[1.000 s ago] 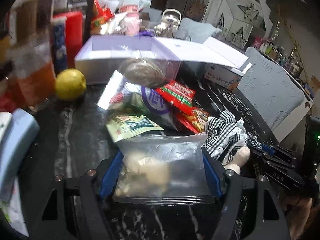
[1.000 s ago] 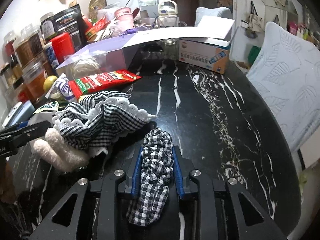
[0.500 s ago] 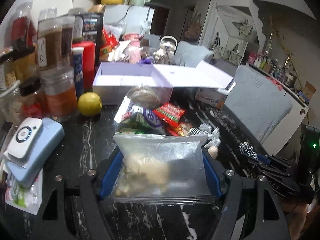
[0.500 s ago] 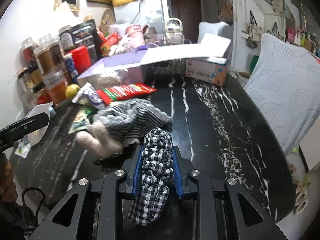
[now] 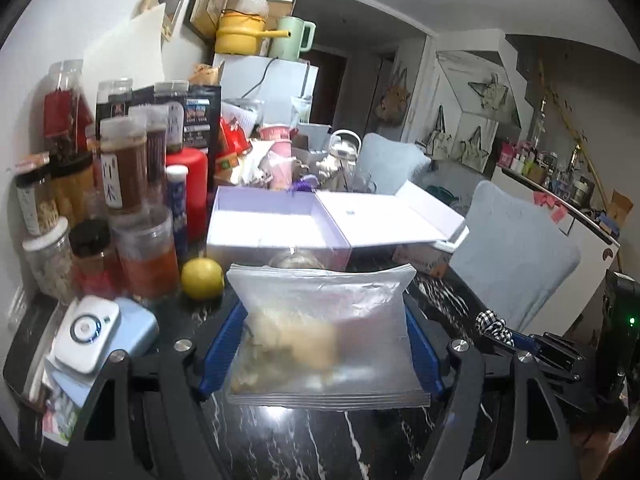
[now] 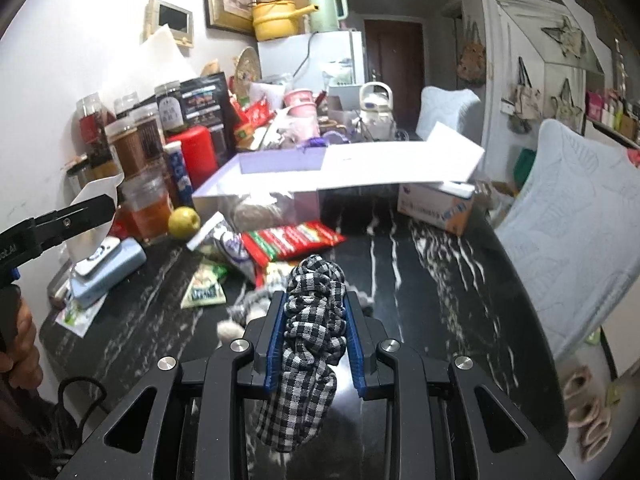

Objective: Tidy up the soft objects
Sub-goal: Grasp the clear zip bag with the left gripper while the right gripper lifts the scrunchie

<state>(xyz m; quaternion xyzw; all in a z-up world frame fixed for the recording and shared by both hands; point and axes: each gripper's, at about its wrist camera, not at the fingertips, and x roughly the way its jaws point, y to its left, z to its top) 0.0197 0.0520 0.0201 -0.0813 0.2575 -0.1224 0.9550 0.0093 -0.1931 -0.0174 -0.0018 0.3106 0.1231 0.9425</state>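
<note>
In the left wrist view my left gripper [image 5: 324, 340] is shut on a clear zip bag [image 5: 324, 312] with a beige soft lump inside, held above the black marble table [image 5: 304, 440]. Behind it stands an open lilac box [image 5: 276, 224]. In the right wrist view my right gripper [image 6: 314, 320] is shut on a bunched black-and-white checked cloth [image 6: 314, 304], lifted off the table. A blurred pale plush piece [image 6: 244, 312] shows just left of its fingers; whether it hangs from the cloth I cannot tell. The left gripper's finger [image 6: 76, 214] with the bag [image 6: 98, 194] appears at the left edge.
Snack packets [image 6: 292, 238] and a green sachet [image 6: 204, 290] lie before the lilac box [image 6: 260, 178]. A lemon [image 5: 202, 278], jars [image 5: 144, 252] and a blue device [image 5: 104, 328] crowd the left. A carton [image 6: 436, 204] and a pale pillow [image 6: 572, 220] are at the right.
Both grippers have risen and tipped upward with their loads still held. The packets and the plush have dropped lower in view, and the box interior now shows over the bag.
</note>
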